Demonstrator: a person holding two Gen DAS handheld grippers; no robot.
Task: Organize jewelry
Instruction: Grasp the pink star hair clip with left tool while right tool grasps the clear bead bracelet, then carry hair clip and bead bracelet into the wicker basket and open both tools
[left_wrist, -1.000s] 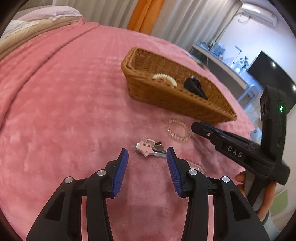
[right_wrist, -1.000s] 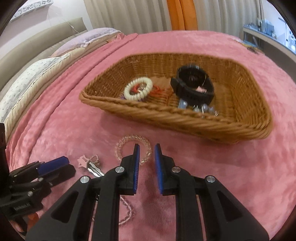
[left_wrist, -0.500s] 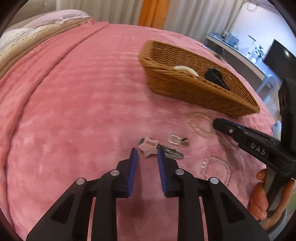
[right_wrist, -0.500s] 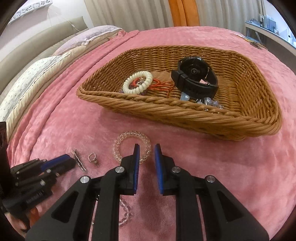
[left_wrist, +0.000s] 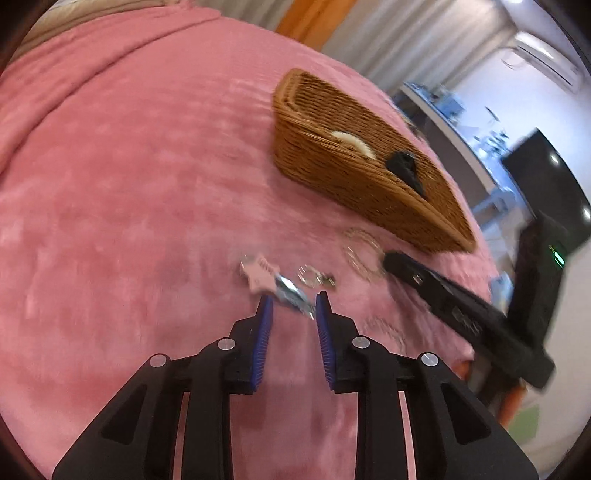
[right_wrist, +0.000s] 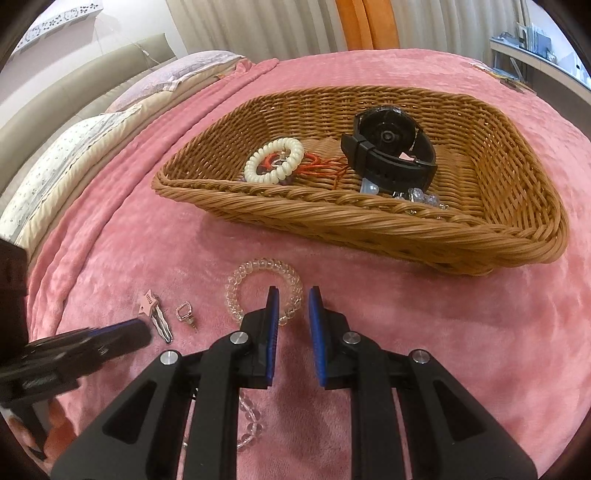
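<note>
On the pink blanket, from the tools outward:
Left gripper: jaws parted with a clear gap, holding nothing; its tips sit just at the silver end of the hair clip, which lies flat on the blanket, not pinched. That view is motion-blurred.
Hair clip: silver with a pale star-shaped tag; in the right wrist view it lies just beyond the left gripper's blue tip.
Small buckle charm: just beside the clip, on the basket side, apart from it.
Right gripper: jaws narrowly parted, grasping nothing; its left finger overlaps the near edge of the clear coil hair tie, though I cannot tell whether they touch.
Clear bead bracelet: partly hidden under the right gripper's body.
Wicker basket: beyond the coil tie, well apart from both grippers. Inside: a white coil hair tie over red cord, a black watch, and clear beads against the near wall.
</note>
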